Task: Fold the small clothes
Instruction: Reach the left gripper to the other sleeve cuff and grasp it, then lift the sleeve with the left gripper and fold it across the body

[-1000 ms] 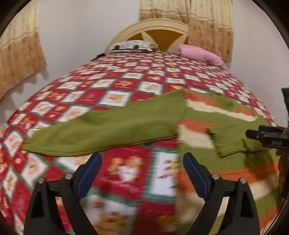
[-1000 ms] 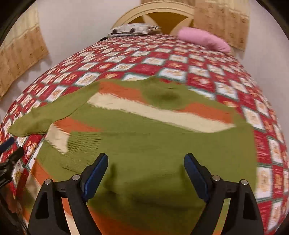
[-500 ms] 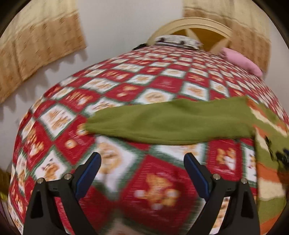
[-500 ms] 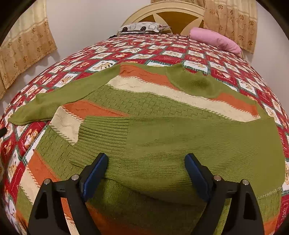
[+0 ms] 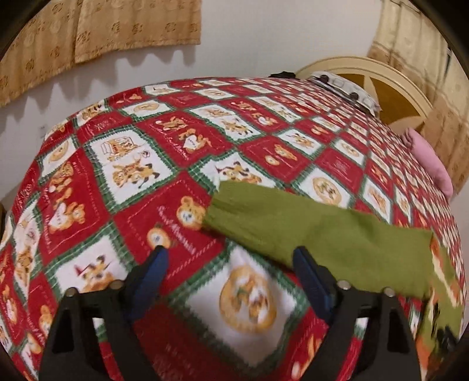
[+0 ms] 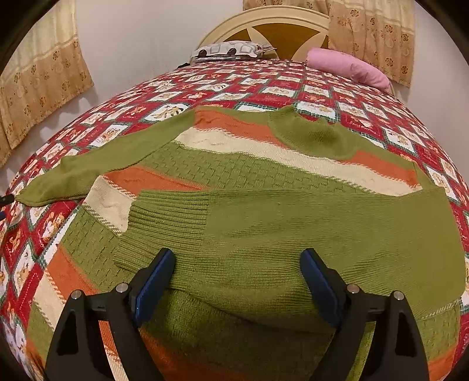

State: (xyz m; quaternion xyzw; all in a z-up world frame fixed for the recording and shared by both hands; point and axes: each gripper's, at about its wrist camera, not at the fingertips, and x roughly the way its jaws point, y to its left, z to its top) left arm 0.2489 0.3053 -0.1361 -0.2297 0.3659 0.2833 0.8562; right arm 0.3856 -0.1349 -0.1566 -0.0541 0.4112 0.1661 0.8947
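A green sweater [image 6: 263, 181] with orange and cream stripes lies flat on the bed. Its right sleeve [image 6: 293, 228] is folded across the body, ribbed cuff to the left. Its left sleeve [image 6: 96, 167] stretches out to the left; it also shows in the left wrist view [image 5: 307, 222], cuff end pointing left. My left gripper [image 5: 228, 258] is open and empty, just in front of that sleeve's cuff. My right gripper [image 6: 237, 260] is open and empty, above the folded sleeve.
The bed has a red, white and green patterned quilt [image 5: 146, 175]. A pink pillow [image 6: 348, 67] and a patterned pillow [image 6: 231, 51] lie by the headboard [image 6: 272, 26]. Curtains [image 6: 38, 76] hang on the walls either side.
My left gripper has swung left along the outstretched sleeve to its cuff end. My right gripper has drawn back a little over the folded sleeve. Both stayed open.
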